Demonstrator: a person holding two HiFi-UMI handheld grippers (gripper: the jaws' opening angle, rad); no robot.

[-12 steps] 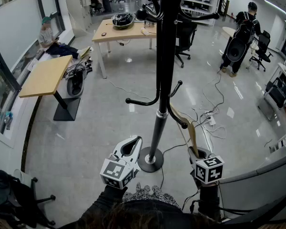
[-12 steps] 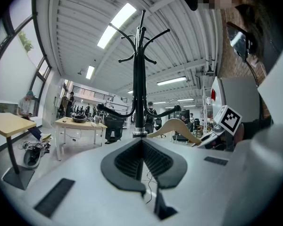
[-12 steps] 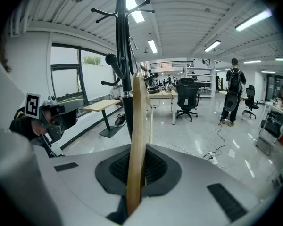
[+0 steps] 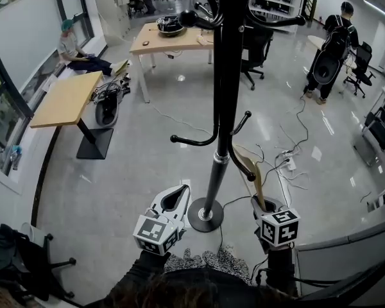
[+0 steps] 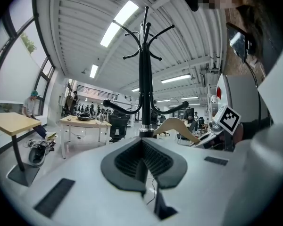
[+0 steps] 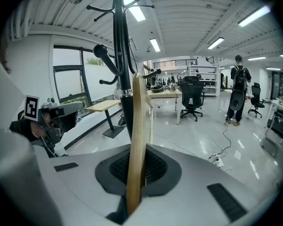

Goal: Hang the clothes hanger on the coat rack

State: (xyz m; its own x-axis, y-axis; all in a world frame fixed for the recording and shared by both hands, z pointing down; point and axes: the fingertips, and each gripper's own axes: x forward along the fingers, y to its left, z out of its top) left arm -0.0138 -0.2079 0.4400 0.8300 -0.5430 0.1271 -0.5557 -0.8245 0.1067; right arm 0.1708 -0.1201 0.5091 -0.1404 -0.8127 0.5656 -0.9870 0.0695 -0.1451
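A tall black coat rack [image 4: 221, 108] stands on a round base [image 4: 205, 215] right in front of me. My right gripper [image 4: 264, 205] is shut on one end of a pale wooden clothes hanger [image 4: 253, 172], which rises toward a lower hook [image 4: 244, 164] of the rack and stands just right of the pole. In the right gripper view the hanger [image 6: 137, 140] runs up between the jaws beside the rack [image 6: 122, 69]. My left gripper [image 4: 174, 199] hovers left of the base, shut and holding nothing. Its own view shows the rack [image 5: 145, 79] and the hanger [image 5: 172, 125] ahead.
Two wooden tables [image 4: 64, 98] [image 4: 170, 40] stand at the left and the back, with a seated person [image 4: 74, 47] by the window. A standing person [image 4: 333, 43] is far right. Cables [image 4: 289, 162] trail over the floor right of the rack. A grey counter [image 4: 346, 249] sits near right.
The head view has tipped a little, so the far room sits lower in the picture. Both grippers and the hanger keep their places by the rack.
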